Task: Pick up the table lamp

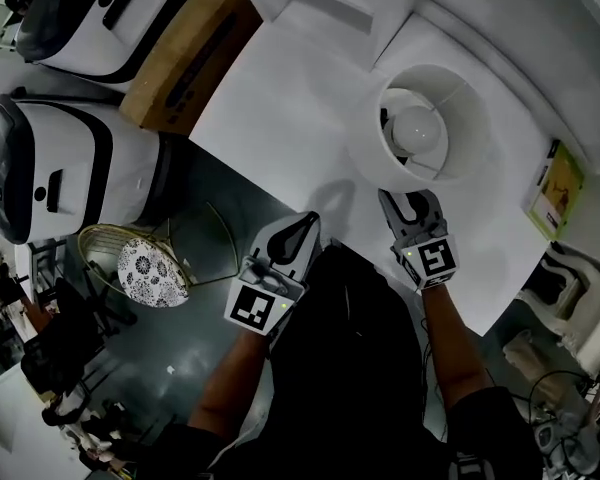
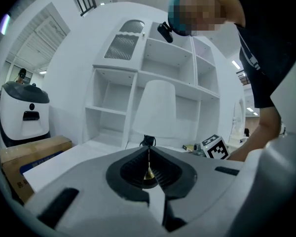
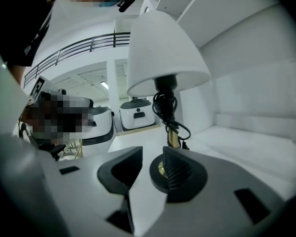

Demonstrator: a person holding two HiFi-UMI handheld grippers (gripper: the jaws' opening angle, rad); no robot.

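Head view is looking down into the top opening of the table lamp (image 1: pixel 425 128), which is standing upright on the white table (image 1: pixel 280 98) near its far side. Its long axis is running vertically. The round frosted bulb (image 1: pixel 417 128) is showing inside the smooth white shade (image 3: pixel 163 53), a truncated cone that widens downward. Below the shade, a black cord (image 3: pixel 164 105) is hanging in loose loops around a slim brass stem (image 3: pixel 172 138).

The right gripper (image 1: pixel 410 205) is sitting just in front of the lamp with its jaws standing apart and gripping nothing; the foot of the stem is showing through the gap beyond them. The left gripper (image 1: pixel 300 228) is hovering over the table's near edge, further from the lamp, with its jaws closed together and empty.

White shelving (image 2: pixel 158 58) is rising directly behind the lamp. A cardboard box (image 1: pixel 185 53) is lying at the table's left end, beside two glossy white-and-black machines (image 1: pixel 70 163). A green booklet (image 1: pixel 558 188) is lying to the right of the lamp, and a gold wire basket (image 1: pixel 130 258) is sitting on the floor.
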